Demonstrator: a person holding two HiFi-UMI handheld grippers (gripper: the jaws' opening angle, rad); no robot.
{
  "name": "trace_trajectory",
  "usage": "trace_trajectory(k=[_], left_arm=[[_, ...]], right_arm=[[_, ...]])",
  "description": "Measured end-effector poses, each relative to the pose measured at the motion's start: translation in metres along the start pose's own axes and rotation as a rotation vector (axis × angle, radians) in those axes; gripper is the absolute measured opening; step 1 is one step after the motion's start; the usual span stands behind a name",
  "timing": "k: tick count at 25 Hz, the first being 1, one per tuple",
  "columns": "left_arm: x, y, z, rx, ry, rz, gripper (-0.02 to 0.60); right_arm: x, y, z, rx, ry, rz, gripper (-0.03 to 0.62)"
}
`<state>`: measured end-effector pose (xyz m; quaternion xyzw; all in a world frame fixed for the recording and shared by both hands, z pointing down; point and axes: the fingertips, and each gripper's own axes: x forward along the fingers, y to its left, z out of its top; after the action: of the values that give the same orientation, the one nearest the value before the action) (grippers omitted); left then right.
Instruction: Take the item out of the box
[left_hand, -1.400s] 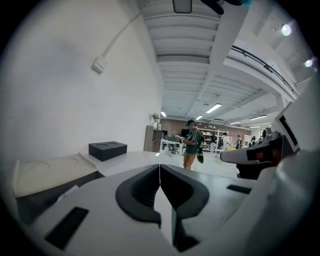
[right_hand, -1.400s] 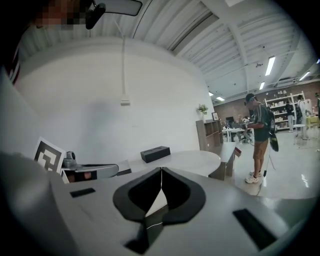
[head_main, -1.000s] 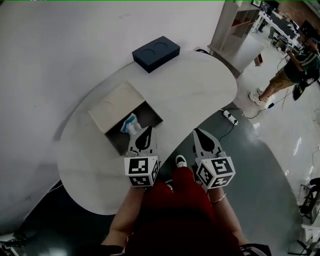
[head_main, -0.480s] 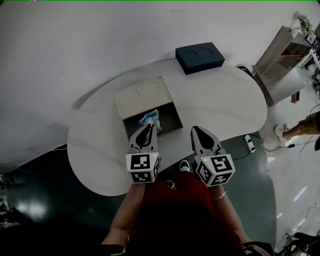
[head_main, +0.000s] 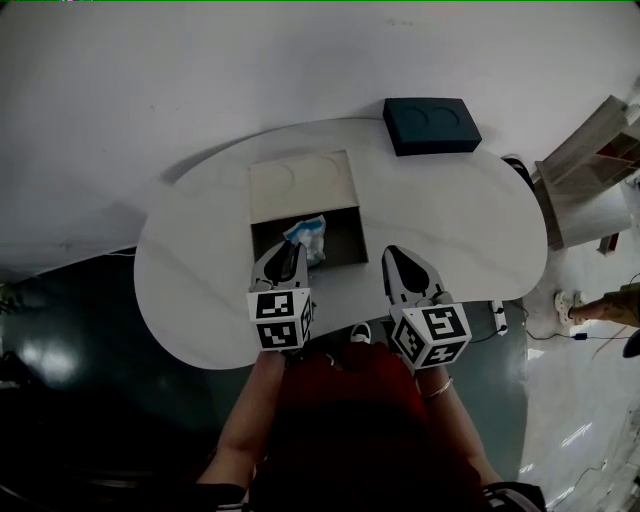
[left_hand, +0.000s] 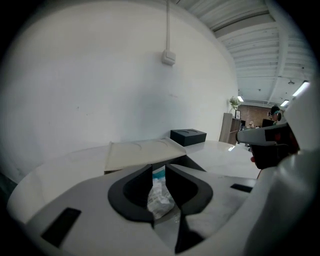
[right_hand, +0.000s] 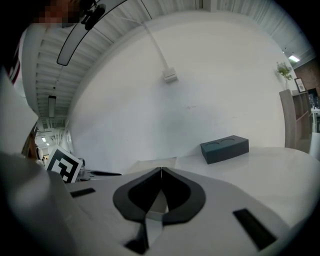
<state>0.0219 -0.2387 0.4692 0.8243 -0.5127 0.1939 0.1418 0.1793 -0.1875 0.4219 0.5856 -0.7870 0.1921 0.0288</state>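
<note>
Packet (head_main: 308, 238), white and blue, shows just above and slightly right of the left hand-held gripper (head_main: 290, 248), the nearer one, whose jaws have just been opening to a narrow gap with nothing pressed between them. The right hand-held gripper (head_main: 393, 252), jaws together and empty, stands further right. The packet lies in the open box (head_main: 343, 250) at frame centre on the desk (head_main: 450, 220), its long axis seemingly running away from the person.

Bright, even light; fisheye bending and dark vignetting at edges.
</note>
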Motion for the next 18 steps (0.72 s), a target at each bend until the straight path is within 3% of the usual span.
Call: trace_trajectory(k=[10, 18], left_arm=[[0.021, 0.001, -0.024, -0.003, 0.124, 0.069, 0.147], [0.036, 0.002, -0.034, 0.064, 0.223, 0.101, 0.19]], right_arm=[[0.024, -0.019, -0.003, 0.01, 0.042, 0.085, 0.015], [0.046, -0.026, -0.009, 0.016, 0.083, 0.143, 0.015]])
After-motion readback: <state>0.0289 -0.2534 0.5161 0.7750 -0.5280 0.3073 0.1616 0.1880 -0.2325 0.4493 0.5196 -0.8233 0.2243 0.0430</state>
